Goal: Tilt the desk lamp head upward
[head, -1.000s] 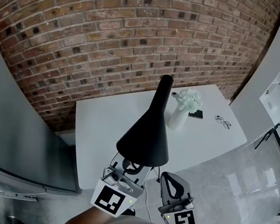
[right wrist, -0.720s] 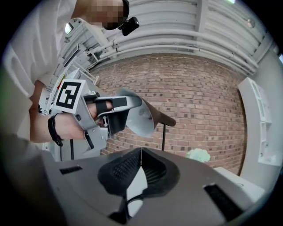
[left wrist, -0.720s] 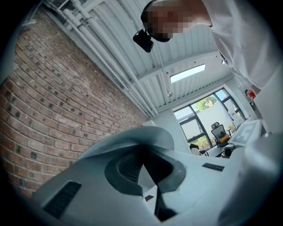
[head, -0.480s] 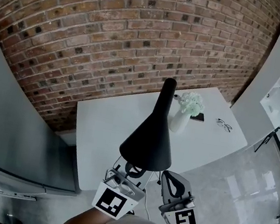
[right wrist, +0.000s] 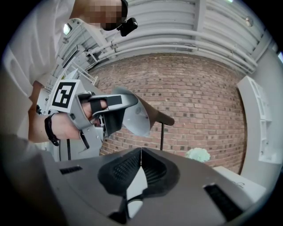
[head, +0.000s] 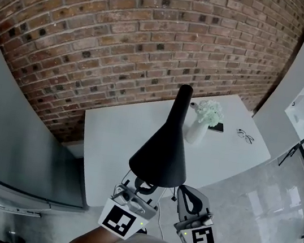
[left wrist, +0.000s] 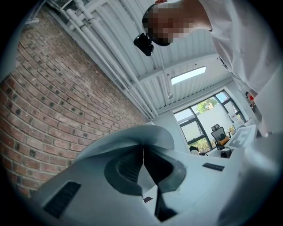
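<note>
Head view: lamp head tapers toward brick wall.

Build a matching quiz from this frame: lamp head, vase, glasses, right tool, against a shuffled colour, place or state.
1. lamp head
2. vase
3. glasses
4. right tool

A. shut, nothing between its jaws
B. white, standing upright
C. black cone
D. lying near the right end of the table

Pairs: 1-C, 2-B, 3-D, 4-A
</note>
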A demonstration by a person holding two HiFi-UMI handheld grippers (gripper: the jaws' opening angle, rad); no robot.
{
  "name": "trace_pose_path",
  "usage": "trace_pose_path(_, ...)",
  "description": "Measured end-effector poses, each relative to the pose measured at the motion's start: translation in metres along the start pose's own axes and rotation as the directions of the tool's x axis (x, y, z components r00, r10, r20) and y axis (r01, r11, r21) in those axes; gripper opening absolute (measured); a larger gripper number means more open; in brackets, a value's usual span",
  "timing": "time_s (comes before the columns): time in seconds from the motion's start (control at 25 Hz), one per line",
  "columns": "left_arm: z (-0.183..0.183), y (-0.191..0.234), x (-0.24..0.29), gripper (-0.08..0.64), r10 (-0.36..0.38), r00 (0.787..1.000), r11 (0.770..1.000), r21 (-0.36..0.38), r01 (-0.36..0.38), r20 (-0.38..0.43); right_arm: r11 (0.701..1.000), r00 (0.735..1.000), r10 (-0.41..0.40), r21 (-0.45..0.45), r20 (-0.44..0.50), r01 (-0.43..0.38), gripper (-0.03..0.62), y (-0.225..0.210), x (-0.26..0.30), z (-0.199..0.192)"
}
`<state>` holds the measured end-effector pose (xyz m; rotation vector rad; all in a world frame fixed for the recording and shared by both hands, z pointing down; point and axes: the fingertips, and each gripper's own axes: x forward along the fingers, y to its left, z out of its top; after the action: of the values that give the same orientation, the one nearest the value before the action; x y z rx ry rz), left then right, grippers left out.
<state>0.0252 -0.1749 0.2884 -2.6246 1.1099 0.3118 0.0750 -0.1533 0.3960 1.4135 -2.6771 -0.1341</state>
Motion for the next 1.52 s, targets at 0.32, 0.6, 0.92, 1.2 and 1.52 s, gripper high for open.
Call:
trace_pose_path(0.32,-0.001,0.001,-0.001,0.008,-0.002,1.0,1.0,0.01,0.002,-0.01,1.0,1.0,0.007,-0.001,0.006,-0.007,0.017,0.0,0.003,0.002)
trace_pose_path(0.6,0.0,0.004,-0.002,0.008,0.014,1.0,1.0,-0.004,-0.014,0.0,1.0,1.0,-0.003,0.005,0.004,0.003,0.017,0.001,-0.001,0.002)
trace_pose_path(0.92,-0.003,0.002,-0.006,0.006,0.023,1.0,0.999,-0.036,-0.024,-0.002,1.0,1.0,-0.012,0.015,0.006,0.012,0.017,0.002,-0.006,0.002)
trace_pose_path(1.2,-0.007,0.001,-0.009,0.006,0.033,0.999,0.998,-0.052,-0.034,-0.007,1.0,1.0,-0.004,0.013,-0.017,0.004,0.017,0.006,-0.01,-0.003)
trace_pose_path(1.52,-0.009,-0.002,-0.01,0.006,0.034,0.999,0.998,-0.061,-0.034,-0.009,1.0,1.0,-0.006,0.022,-0.008,0.006,0.017,0.005,-0.012,-0.003)
